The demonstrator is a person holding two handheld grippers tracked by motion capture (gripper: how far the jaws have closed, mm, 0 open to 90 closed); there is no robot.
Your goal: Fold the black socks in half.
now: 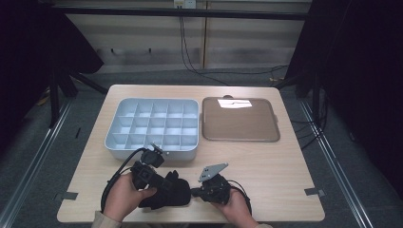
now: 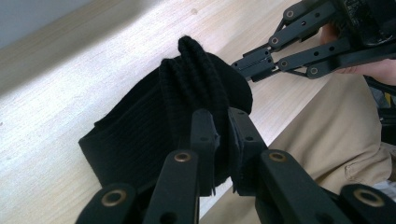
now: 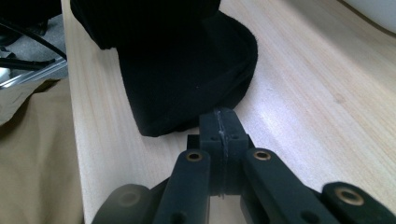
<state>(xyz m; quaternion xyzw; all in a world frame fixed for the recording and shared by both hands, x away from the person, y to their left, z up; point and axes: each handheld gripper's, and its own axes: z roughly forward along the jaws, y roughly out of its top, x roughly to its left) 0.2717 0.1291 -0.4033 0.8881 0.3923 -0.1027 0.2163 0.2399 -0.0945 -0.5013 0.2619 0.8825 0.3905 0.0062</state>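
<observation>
A black knitted cloth lies bunched near the bottom edge of the counter, left of centre in the high view. The left tool is clamped on a ribbed fold of it. The right tool, lower centre in its own view, has its jaws pressed together; its tip seems just beside the cloth's hem, though contact is hard to judge.

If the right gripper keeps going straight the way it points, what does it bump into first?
Most likely the black knitted cloth: the right gripper has shut jaws aimed at its edge, apparently just short of touching.
</observation>
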